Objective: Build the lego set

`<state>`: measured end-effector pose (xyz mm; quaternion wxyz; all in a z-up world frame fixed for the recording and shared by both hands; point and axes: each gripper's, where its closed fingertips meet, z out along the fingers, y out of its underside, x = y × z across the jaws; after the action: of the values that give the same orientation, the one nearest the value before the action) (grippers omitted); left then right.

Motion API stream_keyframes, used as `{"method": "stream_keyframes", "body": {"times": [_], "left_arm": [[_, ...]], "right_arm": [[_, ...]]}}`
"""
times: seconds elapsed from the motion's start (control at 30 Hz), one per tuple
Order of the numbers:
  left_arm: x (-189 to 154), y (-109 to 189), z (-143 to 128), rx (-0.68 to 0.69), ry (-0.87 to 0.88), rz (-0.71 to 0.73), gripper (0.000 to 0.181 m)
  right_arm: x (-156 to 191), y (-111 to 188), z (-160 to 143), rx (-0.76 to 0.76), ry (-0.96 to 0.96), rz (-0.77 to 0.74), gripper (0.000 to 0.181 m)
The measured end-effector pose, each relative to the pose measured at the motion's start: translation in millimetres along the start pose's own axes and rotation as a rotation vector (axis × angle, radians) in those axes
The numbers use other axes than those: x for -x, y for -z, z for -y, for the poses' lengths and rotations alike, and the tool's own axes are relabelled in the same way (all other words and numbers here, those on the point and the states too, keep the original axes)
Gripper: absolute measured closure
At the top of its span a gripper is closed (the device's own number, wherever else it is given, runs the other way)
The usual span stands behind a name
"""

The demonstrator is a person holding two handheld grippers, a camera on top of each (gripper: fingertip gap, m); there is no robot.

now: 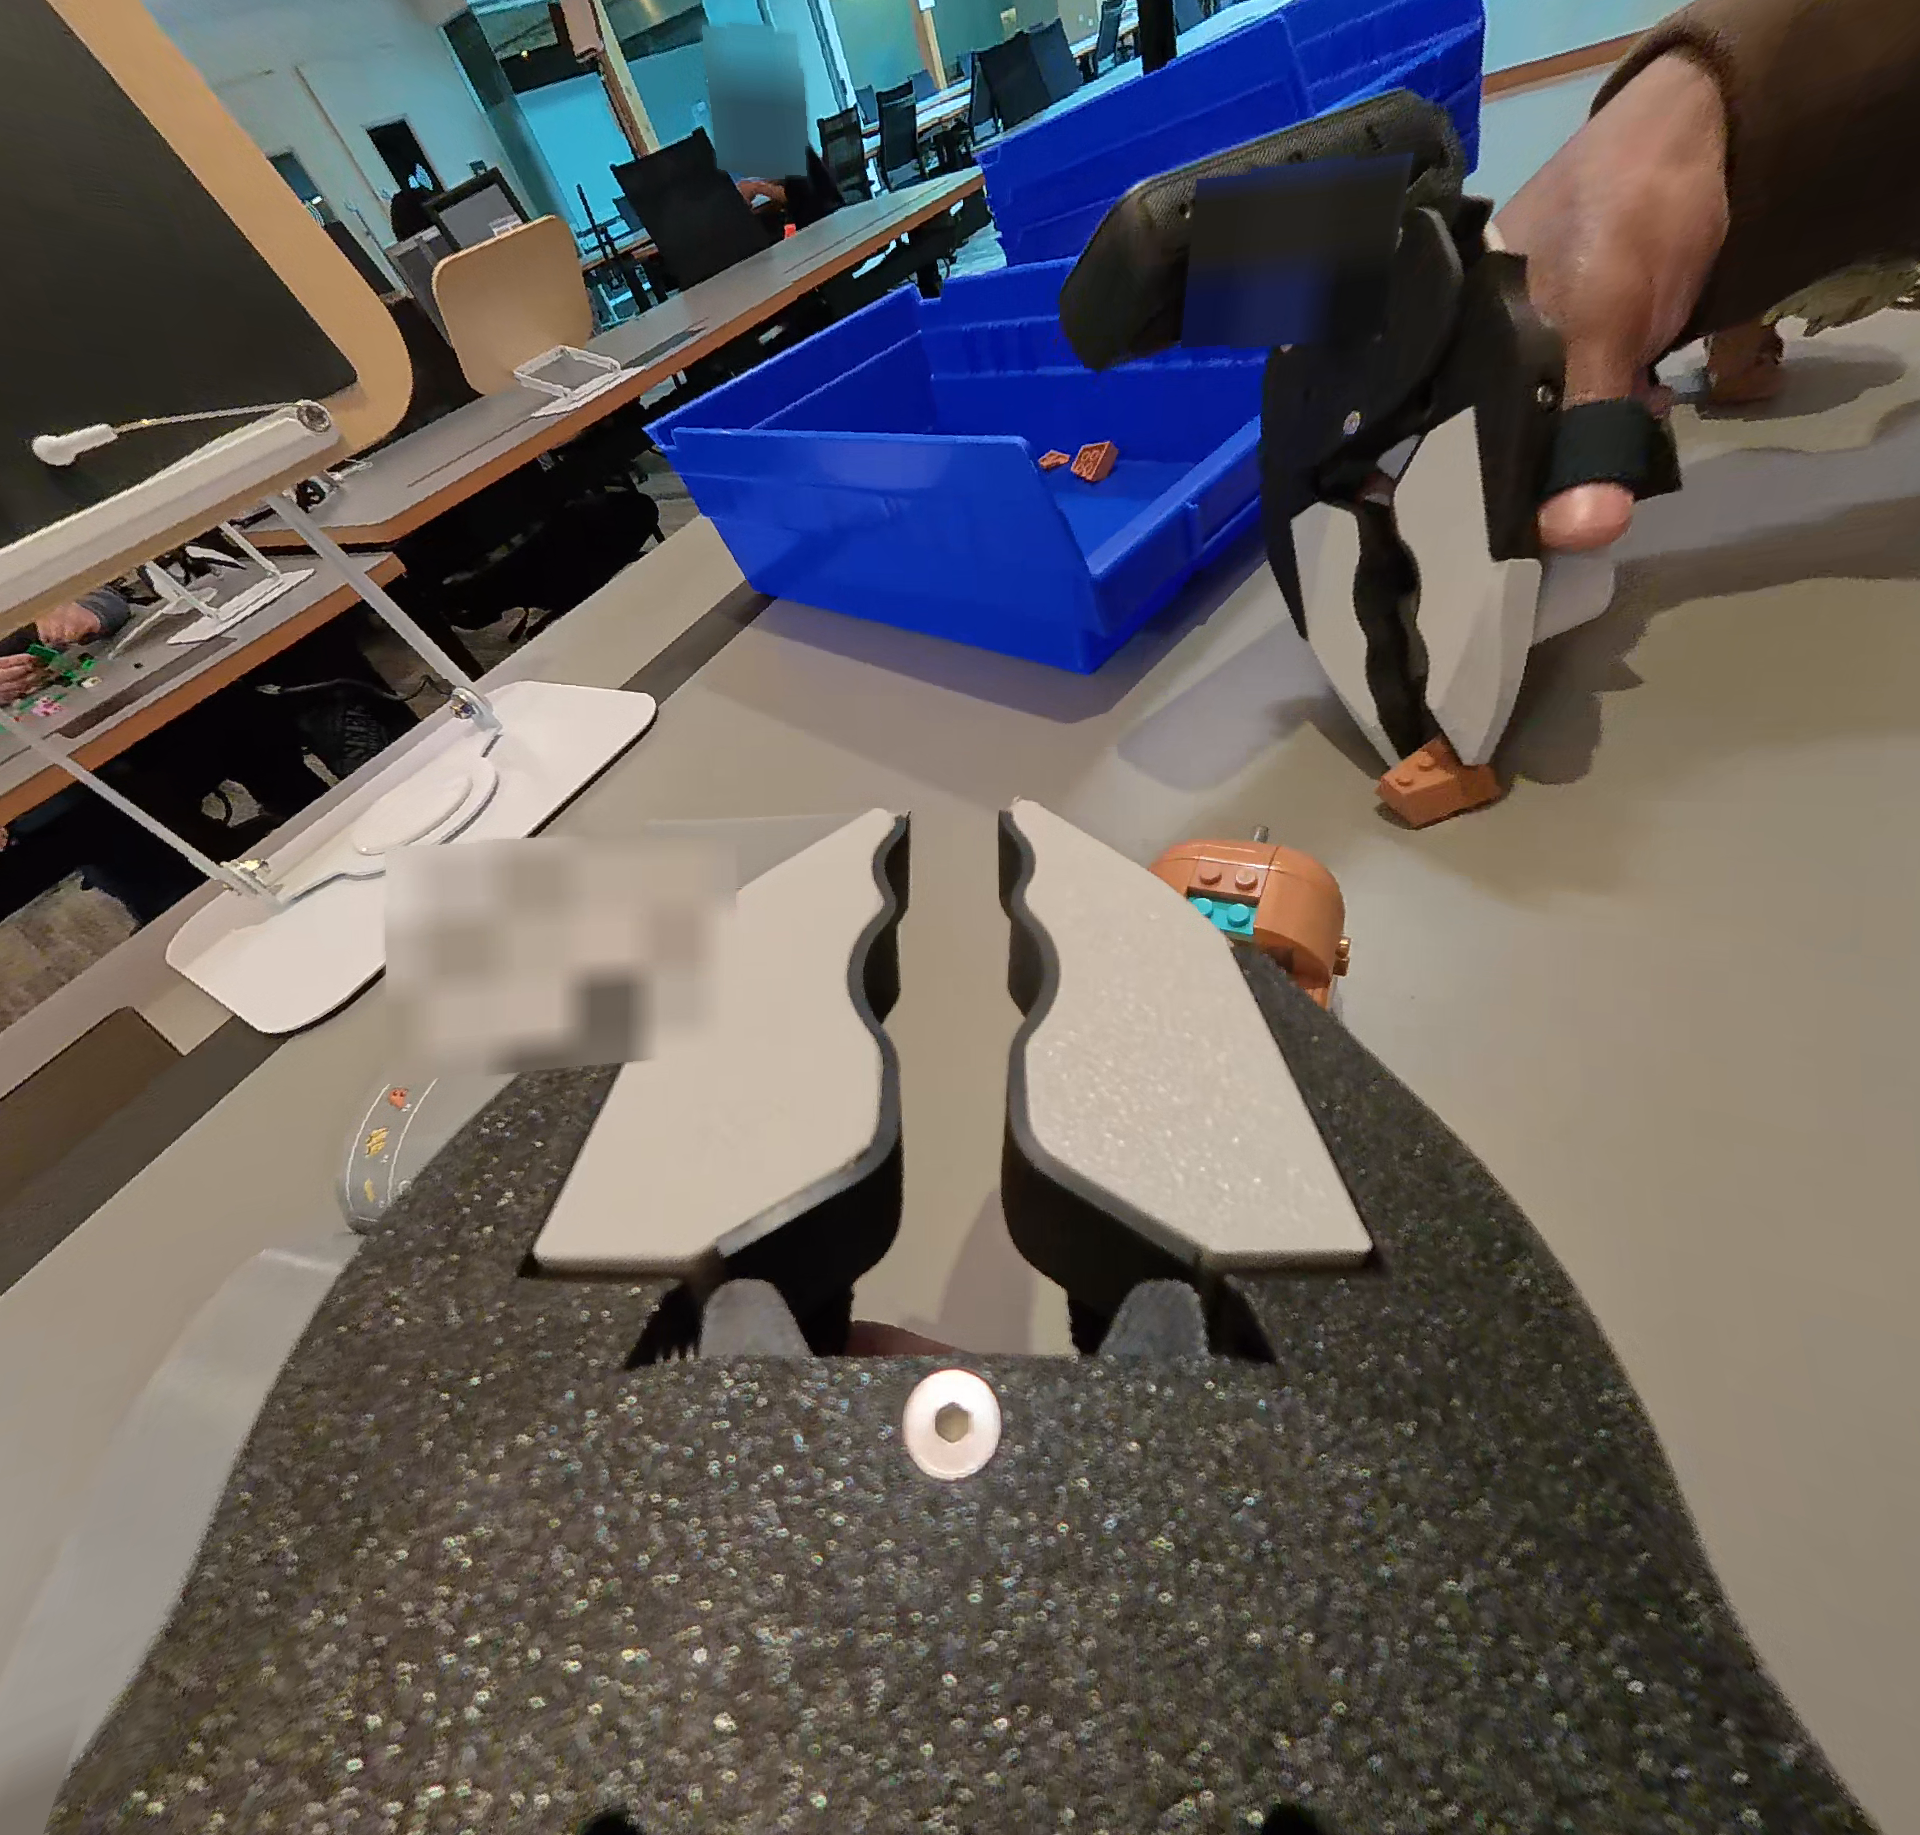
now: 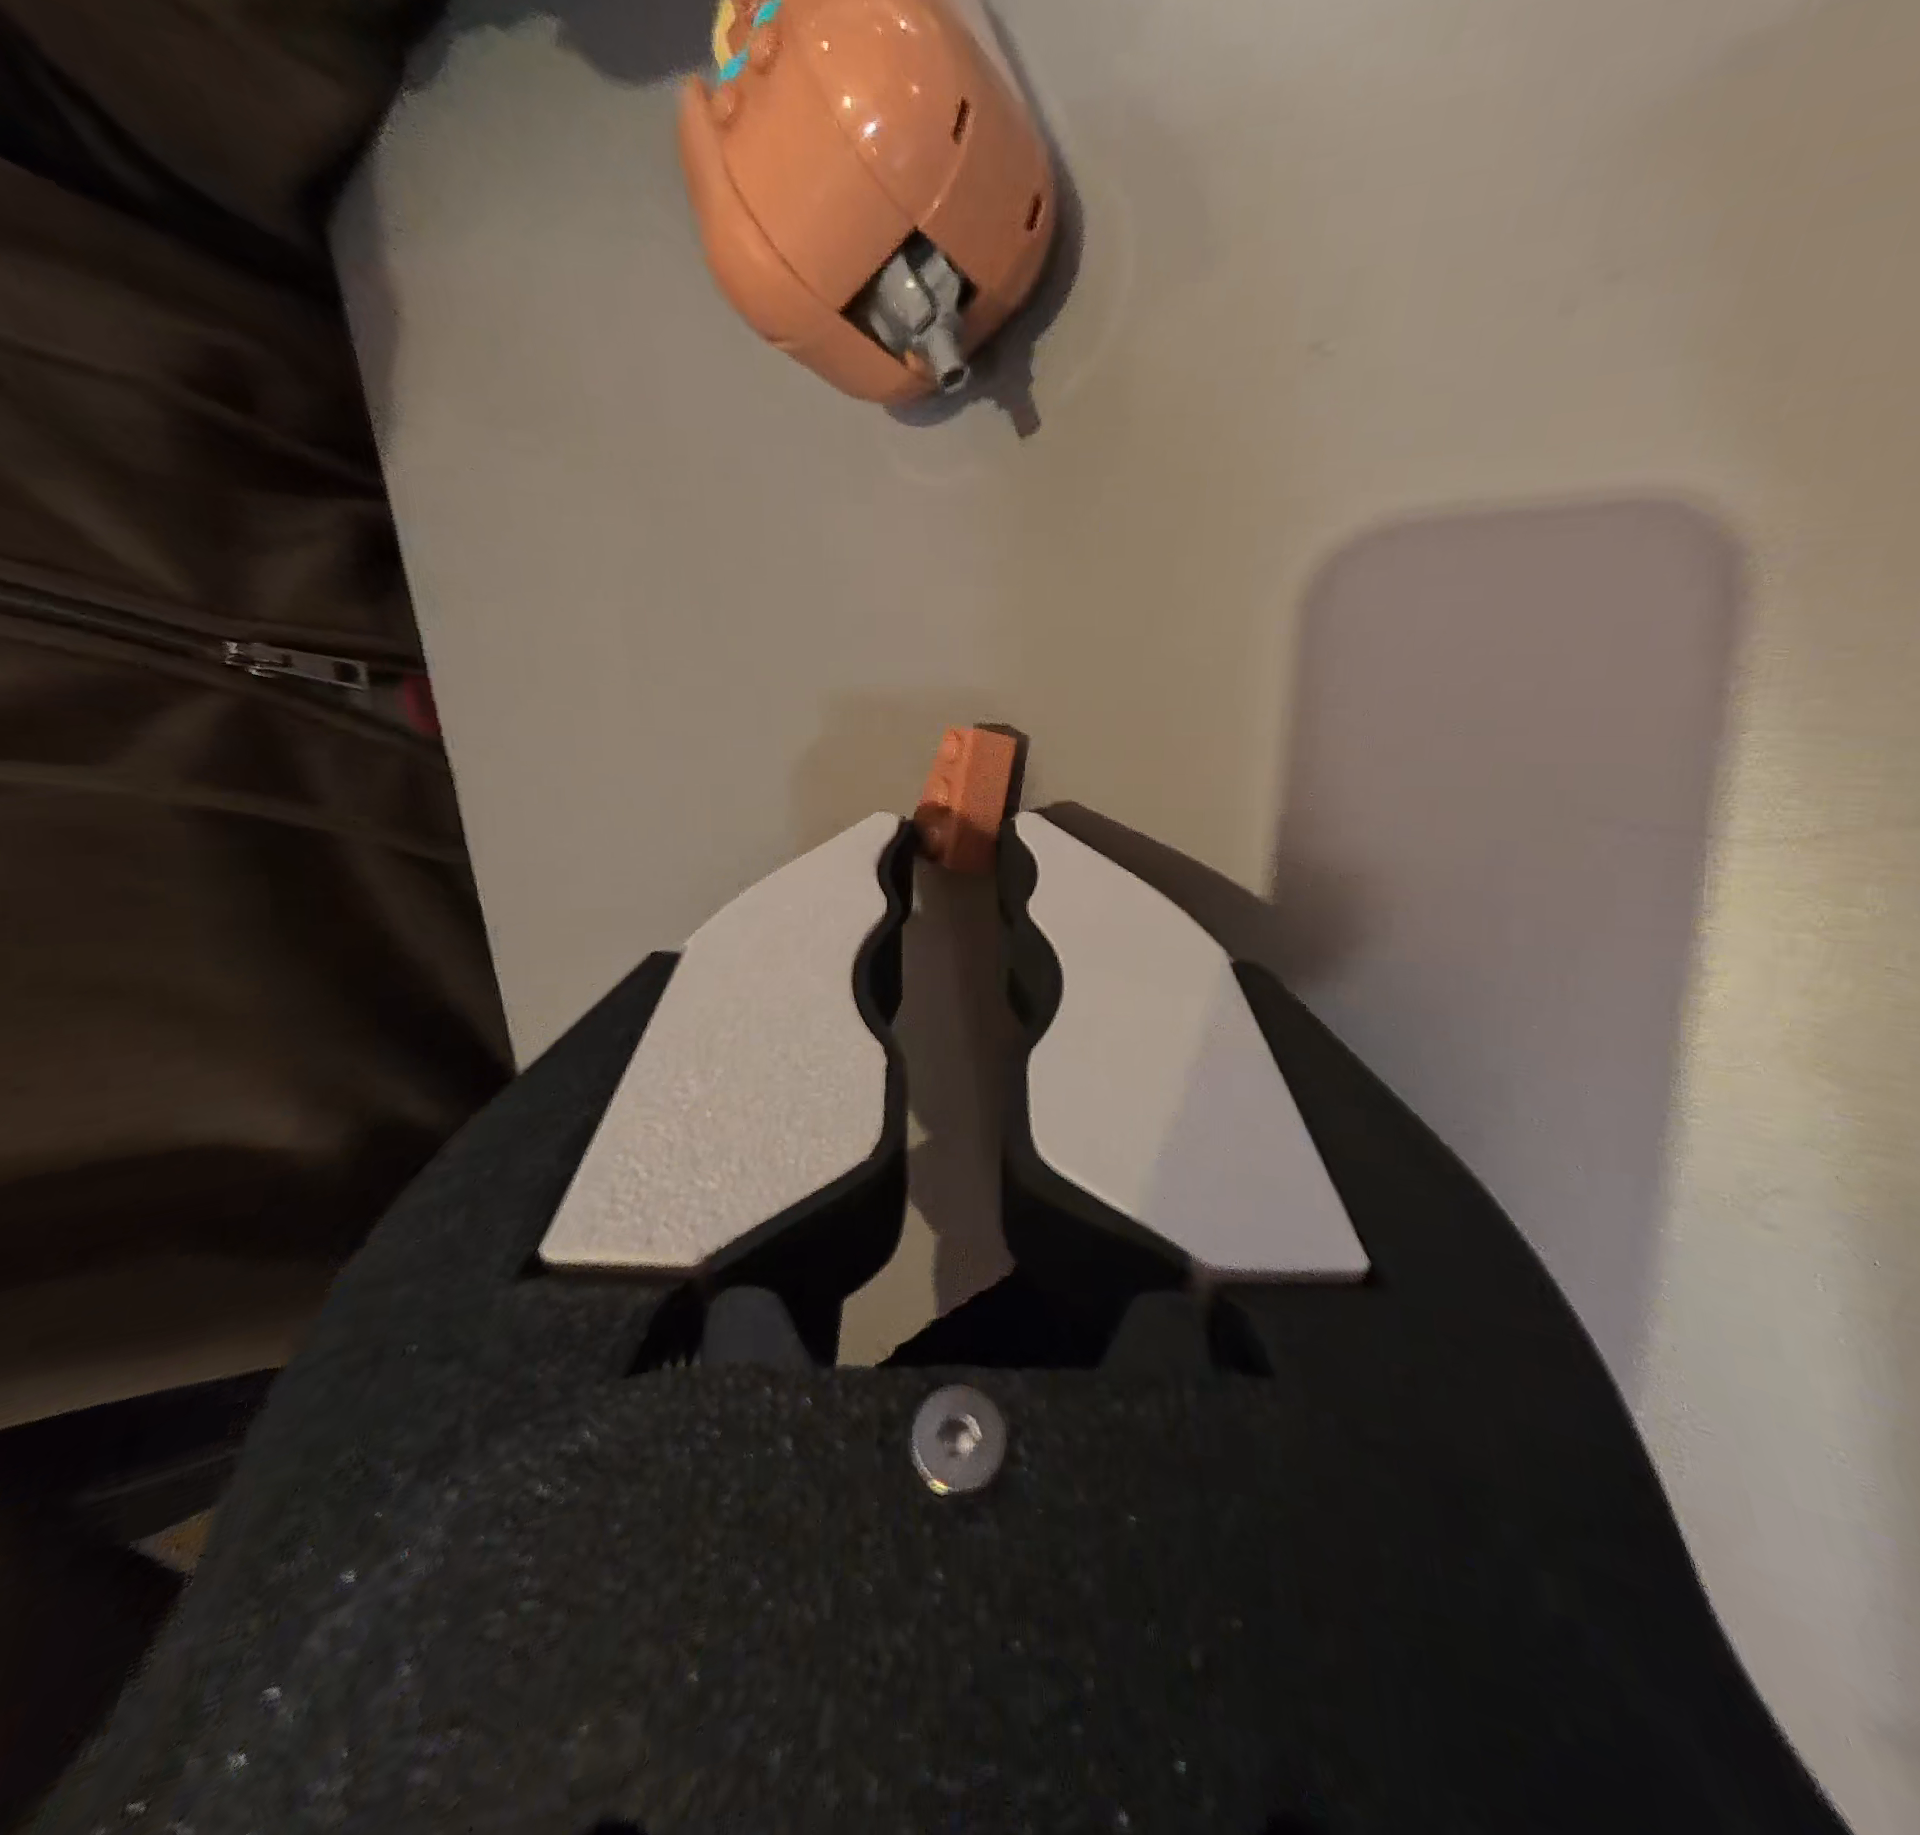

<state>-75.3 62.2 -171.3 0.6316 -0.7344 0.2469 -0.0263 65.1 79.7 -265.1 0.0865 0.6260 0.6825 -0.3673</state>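
A small brown brick (image 2: 968, 796) sits on the grey table between the tips of my right gripper (image 2: 958, 829), which is shut on it. In the left wrist view the same right gripper (image 1: 1429, 741) points down and pinches the brick (image 1: 1439, 788) against the table. A rounded orange-brown model with teal and yellow parts (image 2: 868, 175) lies beyond it, with a grey pin sticking out of one end. It shows in the left wrist view (image 1: 1262, 897) just right of my left gripper (image 1: 954, 829), which is open, empty and held above the table.
A blue bin (image 1: 935, 528) with two small brown pieces (image 1: 1086, 458) stands at the table's far side, with more blue bins (image 1: 1382, 71) behind. A white stand base (image 1: 416, 829) sits at the left. A person's brown jacket (image 2: 187, 642) fills the left of the right wrist view. One gripper's finger ends stand about 15 centimeters off the other's.
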Motion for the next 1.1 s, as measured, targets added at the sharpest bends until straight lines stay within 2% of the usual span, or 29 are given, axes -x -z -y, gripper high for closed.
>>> {"method": "stream_keyframes", "body": {"times": [0.1, 0.2, 0.3, 0.4, 0.47, 0.57, 0.63, 0.77, 0.87, 0.97, 1.1], "left_arm": [[-1.2, -0.6, -0.9, 0.0, 0.006, -0.008, 0.165], [-1.0, -0.7, -1.7, 0.002, 0.0, -0.007, 0.166], [0.8, -0.7, -2.3, 0.001, 0.009, -0.005, 0.166], [1.0, -0.3, -1.1, -0.005, 0.016, -0.006, 0.166], [0.4, 0.1, -0.1, -0.007, 0.013, -0.007, 0.166], [-0.9, 0.1, 0.9, -0.01, 0.011, -0.011, 0.166], [-1.5, -0.6, -0.3, -0.005, 0.007, -0.012, 0.166], [-0.3, -1.8, -4.8, 0.011, -0.001, -0.007, 0.166], [1.5, -1.7, -6.3, 0.016, -0.003, -0.002, 0.166], [2.0, -1.2, -5.5, 0.012, 0.001, -0.004, 0.166], [1.8, -1.0, -4.7, 0.008, 0.007, -0.008, 0.166]], "right_arm": [[-6.3, 3.7, 0.9, -0.018, 0.024, -0.05, 0.166], [-7.7, 14.0, -2.4, -0.016, 0.069, -0.114, 0.156], [5.9, 38.0, -1.0, -0.034, 0.115, -0.133, 0.146], [6.7, 89.7, 7.9, -0.062, 0.189, -0.243, 0.146], [-15.7, 136.9, 13.0, -0.039, 0.221, -0.414, 0.147], [-78.1, 204.6, 6.0, 0.208, 0.268, -0.739, 0.148], [-115.6, 228.7, 2.5, 0.414, 0.287, -0.832, 0.147], [-176.7, 233.8, -12.6, 0.802, 0.288, -0.807, 0.139], [-206.8, 227.3, -34.2, 1.004, 0.212, -0.715, 0.135], [-220.7, 216.0, -44.3, 1.041, 0.135, -0.627, 0.135], [-232.4, 214.2, -48.2, 1.062, 0.074, -0.617, 0.134]]}}
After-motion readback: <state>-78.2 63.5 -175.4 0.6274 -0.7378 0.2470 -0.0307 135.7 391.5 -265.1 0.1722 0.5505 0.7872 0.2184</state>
